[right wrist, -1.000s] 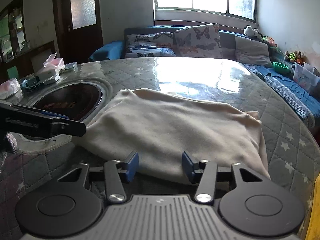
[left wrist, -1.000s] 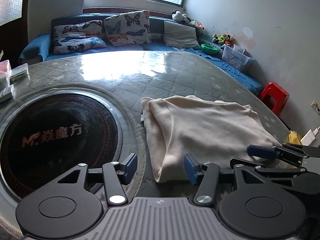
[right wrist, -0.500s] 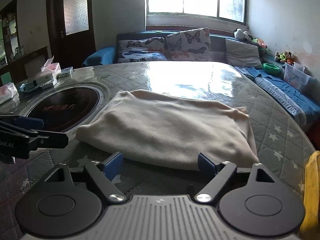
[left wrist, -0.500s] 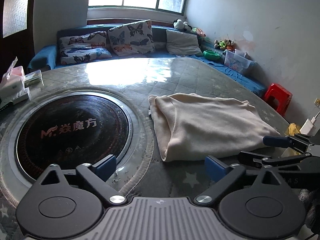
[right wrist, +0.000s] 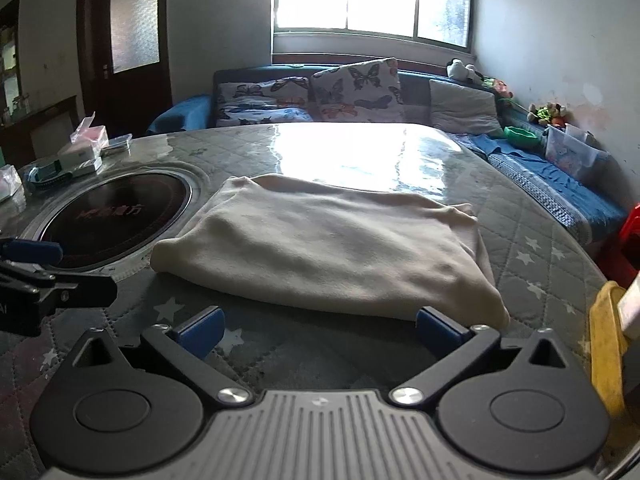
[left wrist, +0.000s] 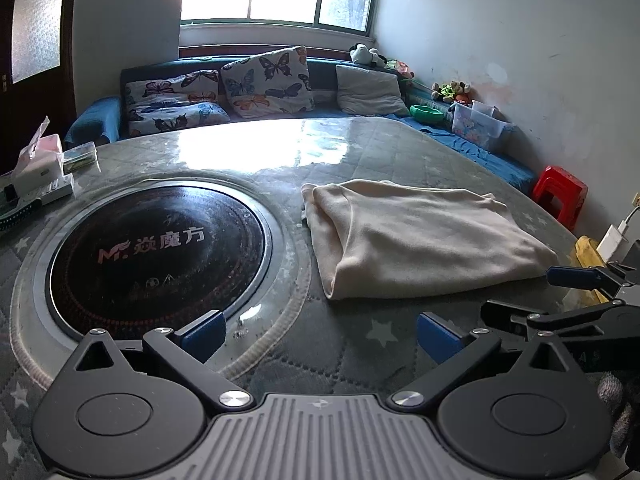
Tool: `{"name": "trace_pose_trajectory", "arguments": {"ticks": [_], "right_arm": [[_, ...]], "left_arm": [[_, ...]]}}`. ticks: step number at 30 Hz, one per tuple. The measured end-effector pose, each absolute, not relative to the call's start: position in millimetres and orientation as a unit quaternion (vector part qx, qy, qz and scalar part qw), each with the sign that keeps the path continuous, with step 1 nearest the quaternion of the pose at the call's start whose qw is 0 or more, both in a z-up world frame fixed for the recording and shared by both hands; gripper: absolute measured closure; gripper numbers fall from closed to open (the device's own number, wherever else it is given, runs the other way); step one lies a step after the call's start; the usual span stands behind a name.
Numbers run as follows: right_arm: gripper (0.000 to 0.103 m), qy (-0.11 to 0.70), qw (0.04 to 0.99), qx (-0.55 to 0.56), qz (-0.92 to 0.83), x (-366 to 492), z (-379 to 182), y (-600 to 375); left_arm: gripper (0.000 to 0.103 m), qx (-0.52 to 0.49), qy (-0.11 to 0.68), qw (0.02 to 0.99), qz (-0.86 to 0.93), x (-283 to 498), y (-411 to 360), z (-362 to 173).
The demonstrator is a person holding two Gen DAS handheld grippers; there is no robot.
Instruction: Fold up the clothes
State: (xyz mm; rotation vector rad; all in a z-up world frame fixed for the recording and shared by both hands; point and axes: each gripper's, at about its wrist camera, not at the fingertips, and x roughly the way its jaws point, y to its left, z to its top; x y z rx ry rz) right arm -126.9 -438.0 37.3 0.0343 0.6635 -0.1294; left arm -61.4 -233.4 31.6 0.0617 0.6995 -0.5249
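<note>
Fingers of both grippers just spread apart, empty; folded cream garment (right wrist: 332, 248) lies just beyond.

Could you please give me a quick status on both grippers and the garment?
Left gripper and right gripper open, jaws just opened, nothing between them. Cream garment lies folded on the table, beside the round cooktop. Nothing in the way.

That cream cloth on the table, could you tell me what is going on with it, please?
A person with a handheld claw in each hand is folding clothes. The cream cloth lies folded into a rough rectangle on the quilted table, beside the round black cooktop. Both the left claw and the right claw have just been opening; their jaws stand wide and empty, just short of the cloth's near edge.
</note>
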Motion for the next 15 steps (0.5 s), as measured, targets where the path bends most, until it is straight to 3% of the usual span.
{"name": "trace_pose_trajectory", "arguments": {"ticks": [15], "right_arm": [[0.000, 0.343, 0.934, 0.039, -0.088, -139.6, 29.9, -437.9]], "left_arm": [[0.000, 0.037, 0.329, 0.910, -0.249, -80.9, -234.6, 29.0]]}}
